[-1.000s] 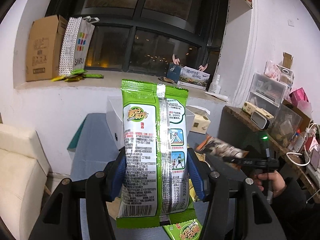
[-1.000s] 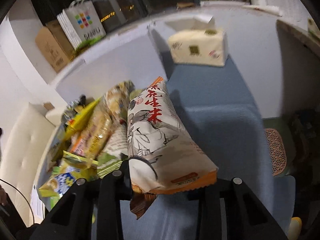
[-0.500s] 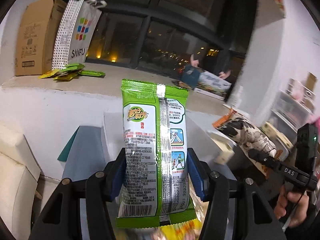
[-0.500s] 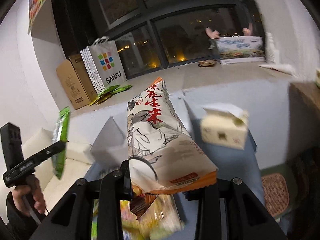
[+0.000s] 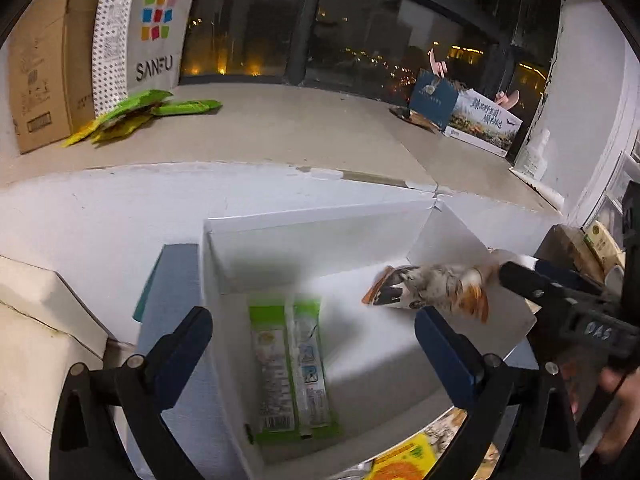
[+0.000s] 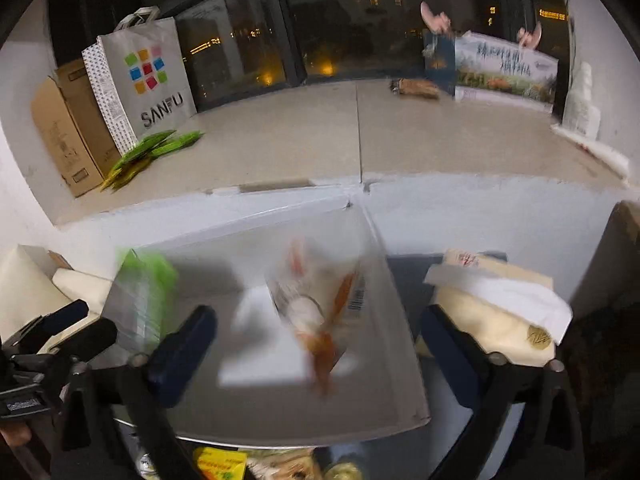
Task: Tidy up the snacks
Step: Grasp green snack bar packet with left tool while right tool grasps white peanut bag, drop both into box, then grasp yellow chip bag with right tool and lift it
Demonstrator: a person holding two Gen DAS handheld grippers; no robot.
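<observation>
An open white box stands below both grippers. My left gripper hangs over it, its jaws opening wide and not touching anything. The green snack packet is free beneath it inside the box, blurred. My right gripper is also opening over the box. Loose between its spread fingers, the orange-and-white peanut packet is blurred. In the left wrist view that packet is at the box's right side, just off the right gripper. The right wrist view has the green packet by the left gripper.
Behind the box runs a windowsill with a SANFU bag, a cardboard carton and green packets. A tissue pack lies right of the box. Yellow snack packets sit in front of it. A cream sofa is at the left.
Both grippers moved forward over the white box and opened wide. The green packet left the left jaws and dropped into the box; the peanut packet left the right jaws.
</observation>
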